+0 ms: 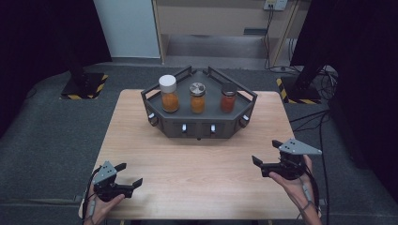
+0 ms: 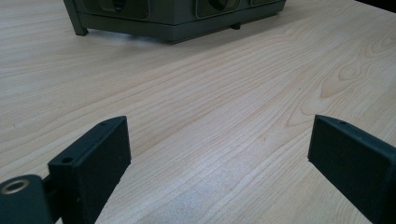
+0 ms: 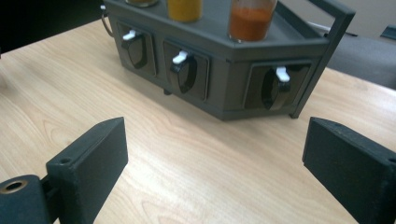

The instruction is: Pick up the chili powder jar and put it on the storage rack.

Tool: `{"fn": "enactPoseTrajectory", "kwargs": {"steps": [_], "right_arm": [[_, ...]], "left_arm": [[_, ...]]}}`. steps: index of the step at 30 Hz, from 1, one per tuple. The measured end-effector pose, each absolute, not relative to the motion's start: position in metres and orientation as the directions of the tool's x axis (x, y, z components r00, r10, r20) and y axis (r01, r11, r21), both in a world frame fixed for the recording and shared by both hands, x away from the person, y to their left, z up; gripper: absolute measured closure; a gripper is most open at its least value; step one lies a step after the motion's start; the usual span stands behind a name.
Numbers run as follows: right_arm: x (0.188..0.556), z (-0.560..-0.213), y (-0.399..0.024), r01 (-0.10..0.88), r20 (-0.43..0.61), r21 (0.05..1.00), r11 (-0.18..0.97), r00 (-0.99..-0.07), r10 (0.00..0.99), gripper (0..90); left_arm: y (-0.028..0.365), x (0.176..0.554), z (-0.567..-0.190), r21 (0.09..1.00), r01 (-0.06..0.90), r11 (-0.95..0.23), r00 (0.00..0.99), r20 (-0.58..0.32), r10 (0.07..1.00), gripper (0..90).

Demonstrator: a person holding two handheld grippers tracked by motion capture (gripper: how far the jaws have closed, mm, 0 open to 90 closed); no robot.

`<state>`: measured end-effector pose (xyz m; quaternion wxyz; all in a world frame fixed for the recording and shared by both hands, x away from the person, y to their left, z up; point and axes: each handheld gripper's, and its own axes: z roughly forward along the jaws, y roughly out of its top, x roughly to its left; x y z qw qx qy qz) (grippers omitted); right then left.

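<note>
high view has both tools, left tool [image 1: 123,178] and right tool [image 1: 265,158], spread wide and empty low over the bench [image 1: 197,173], well short of the grey rack [image 1: 199,126] of three jars, so reaching seems next.

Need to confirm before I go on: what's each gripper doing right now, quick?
Left gripper: jaws open, nothing between them, low over the table.
Right gripper: jaws open, holding nothing, short of the grey jar rack.

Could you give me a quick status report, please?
Both hand-held grippers, left and right, open, empty. Three spice jars upright on grey rack. Nothing between.
</note>
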<state>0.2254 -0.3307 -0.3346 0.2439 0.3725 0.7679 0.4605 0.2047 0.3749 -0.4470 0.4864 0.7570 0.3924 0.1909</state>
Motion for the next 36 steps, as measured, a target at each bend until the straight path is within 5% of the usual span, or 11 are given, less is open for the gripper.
{"fn": "enactPoseTrajectory", "kwargs": {"steps": [36], "right_arm": [[0.193, -0.417, -0.348, 0.416, 0.035, 0.882, 0.222, -0.528, 0.849, 5.1]], "left_arm": [[0.374, 0.204, -0.447, 0.889, 0.4, -0.223, 0.622, -0.085, 0.778, 4.9]]}}
